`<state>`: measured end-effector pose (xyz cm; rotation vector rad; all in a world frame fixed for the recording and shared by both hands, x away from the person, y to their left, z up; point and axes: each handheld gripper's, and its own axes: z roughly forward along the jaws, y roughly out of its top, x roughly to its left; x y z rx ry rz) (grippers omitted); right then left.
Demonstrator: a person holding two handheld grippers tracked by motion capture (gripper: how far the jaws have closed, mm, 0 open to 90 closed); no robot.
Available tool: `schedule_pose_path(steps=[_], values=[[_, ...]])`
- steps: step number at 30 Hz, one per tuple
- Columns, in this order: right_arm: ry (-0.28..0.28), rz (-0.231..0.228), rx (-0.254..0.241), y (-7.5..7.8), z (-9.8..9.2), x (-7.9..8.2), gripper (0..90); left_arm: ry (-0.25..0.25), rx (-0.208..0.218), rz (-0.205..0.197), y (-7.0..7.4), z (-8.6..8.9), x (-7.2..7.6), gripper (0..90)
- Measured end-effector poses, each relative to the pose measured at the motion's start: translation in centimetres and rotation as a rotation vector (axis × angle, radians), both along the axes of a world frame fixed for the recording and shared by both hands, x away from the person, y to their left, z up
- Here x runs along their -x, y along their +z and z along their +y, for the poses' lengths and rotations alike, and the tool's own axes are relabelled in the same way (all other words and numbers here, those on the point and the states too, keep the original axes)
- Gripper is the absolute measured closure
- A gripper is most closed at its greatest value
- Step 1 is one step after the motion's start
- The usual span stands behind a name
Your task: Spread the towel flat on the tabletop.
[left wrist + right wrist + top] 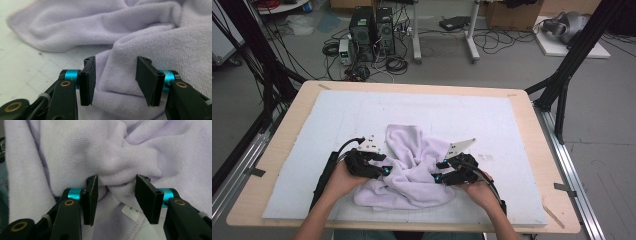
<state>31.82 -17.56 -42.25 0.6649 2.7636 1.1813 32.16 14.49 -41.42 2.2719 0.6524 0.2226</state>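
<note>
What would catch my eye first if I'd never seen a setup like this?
A crumpled lilac towel lies bunched near the front edge of the white mat. The left gripper and the right gripper flank it, each with open jaws and folds of cloth between them. In the right gripper view, a small white label shows on the towel's hem.

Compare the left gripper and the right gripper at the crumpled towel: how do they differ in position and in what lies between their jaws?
The left gripper is at the lilac towel's left side; the right gripper is at its right side. In the left gripper view, a rounded fold lies between the left gripper's jaws, with white mat beside it. The right gripper's jaws straddle a bunched ridge above a white label. Both stand open, gripping nothing.
</note>
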Motion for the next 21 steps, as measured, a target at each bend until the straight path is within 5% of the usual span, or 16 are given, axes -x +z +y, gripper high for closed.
schedule_pose_path(steps=[5,14,18,21], values=[[0.003,0.019,0.017,-0.9,0.6,-0.3,59.0,-0.048,-0.056,0.042,-1.3,-1.2,-0.3,60.9],[0.018,-0.006,0.03,-0.9,0.6,-0.4,75.4,-0.075,-0.099,0.021,-1.4,-1.5,0.1,84.0],[0.031,-0.02,0.024,-0.6,0.4,-0.4,79.1,-0.064,-0.11,-0.005,-0.8,-1.1,0.6,85.1],[0.03,-0.037,0.015,-0.2,0.1,-0.2,80.0,-0.052,-0.078,-0.027,-0.1,-0.3,1.2,85.3]])
